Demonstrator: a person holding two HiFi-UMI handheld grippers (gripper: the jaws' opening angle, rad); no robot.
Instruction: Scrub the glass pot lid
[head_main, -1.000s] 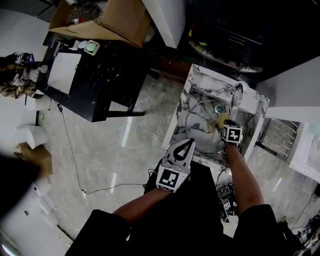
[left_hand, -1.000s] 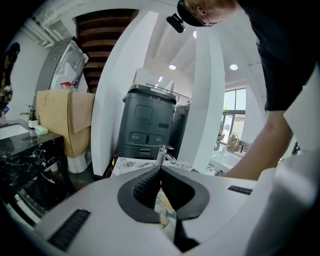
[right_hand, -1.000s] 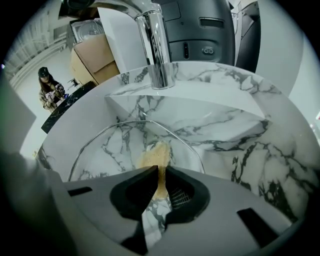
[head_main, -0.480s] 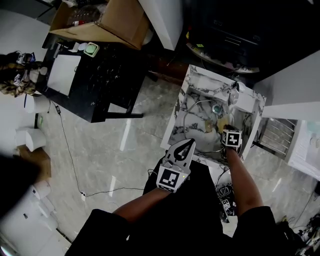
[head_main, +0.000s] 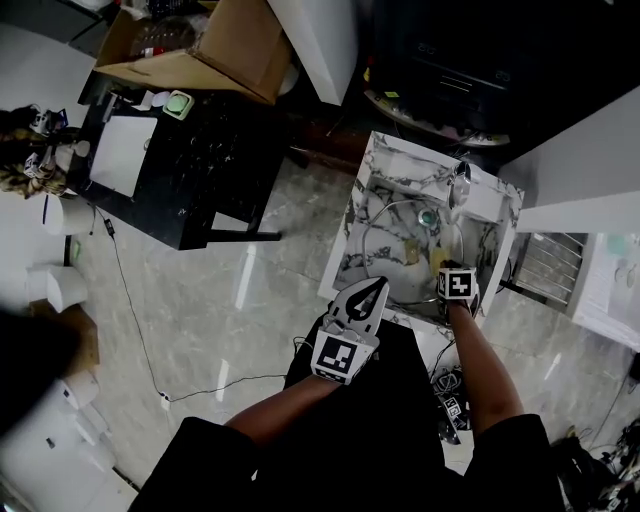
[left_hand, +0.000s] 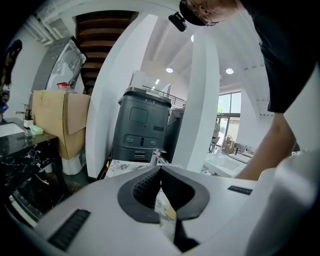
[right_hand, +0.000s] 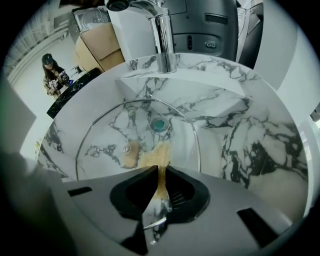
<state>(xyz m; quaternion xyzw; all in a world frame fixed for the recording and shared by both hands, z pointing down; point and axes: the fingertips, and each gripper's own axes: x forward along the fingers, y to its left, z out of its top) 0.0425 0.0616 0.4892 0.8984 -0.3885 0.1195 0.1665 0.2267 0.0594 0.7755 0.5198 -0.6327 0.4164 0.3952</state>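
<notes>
Looking along the right gripper, we see its jaws closed on a tan scrub pad, with a thin edge of the pad pinched between them. The rest of the pad spreads forward onto the glass pot lid. The lid lies flat in the marble-patterned sink, its metal rim curving round most of the basin. The pad sits just beside the lid's tan knob, on the side nearer the jaws. Beyond the knob we see the green drain, and the chrome faucet stands at the far rim.

From the head view, the left gripper hangs at the near edge of the sink, apart from the lid. In its own view its jaws meet at the tips with nothing between them.

Across the grey floor stand 1 black surface and 1 open cardboard box.
</notes>
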